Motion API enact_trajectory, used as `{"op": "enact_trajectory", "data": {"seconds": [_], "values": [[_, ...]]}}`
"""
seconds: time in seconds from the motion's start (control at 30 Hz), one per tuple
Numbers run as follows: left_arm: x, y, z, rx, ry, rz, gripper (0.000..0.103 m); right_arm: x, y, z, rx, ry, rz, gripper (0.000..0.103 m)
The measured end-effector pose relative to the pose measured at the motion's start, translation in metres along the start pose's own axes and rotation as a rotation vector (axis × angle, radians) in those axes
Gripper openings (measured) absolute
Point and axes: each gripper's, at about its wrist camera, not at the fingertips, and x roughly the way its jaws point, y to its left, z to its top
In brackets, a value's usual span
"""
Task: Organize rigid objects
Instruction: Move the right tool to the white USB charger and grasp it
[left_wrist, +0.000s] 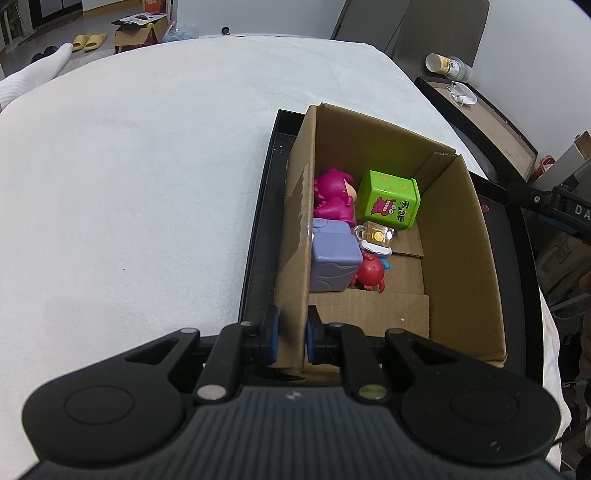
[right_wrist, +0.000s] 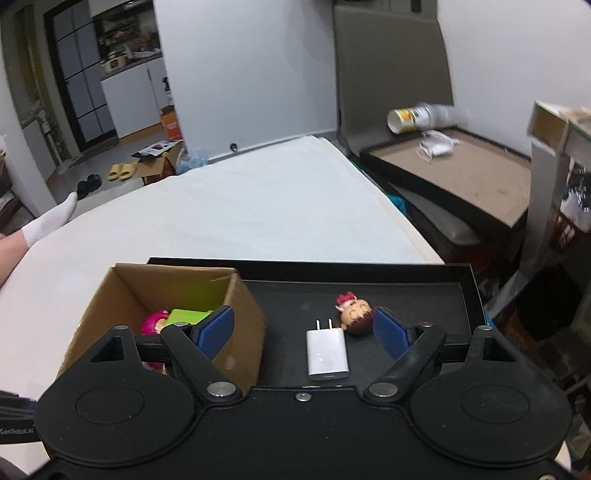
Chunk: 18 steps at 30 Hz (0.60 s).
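A: Which panel shows progress?

B: The left-wrist view. My left tool is clamped on the near wall of the cardboard box, steadying it in the black tray. Already inside: a pink figure, a green cube, a lilac block, a clear charm and a red figure.

A: And what remains?

B: The right-wrist view. My right tool hangs with its jaws wide apart and nothing between the pads, above a white charger and a doll head lying on the tray floor just beside the box. I judge the task mostly done. The charger touches the head, so I could nudge one while grasping the other.
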Motion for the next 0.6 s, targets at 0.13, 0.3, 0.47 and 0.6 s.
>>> {"op": "enact_trajectory", "data": {"seconds": [0.13,0.3,0.47,0.6], "values": [[0.0,-0.001,0.0,0.007,-0.001,-0.002,0.013,0.01,-0.008,-0.004,0.014,0.029,-0.014,0.078],[0.0,0.003,0.0,-0.003,0.0,-0.016,0.014,0.026,-0.011,-0.013,-0.003,0.075,-0.042,0.077],[0.0,0.005,0.0,-0.004,0.003,-0.028,0.014,0.046,-0.01,-0.022,-0.01,0.132,-0.06,0.066],[0.0,0.006,0.001,-0.005,0.007,-0.035,0.014,0.06,-0.009,-0.029,-0.01,0.174,-0.074,0.061]]}}
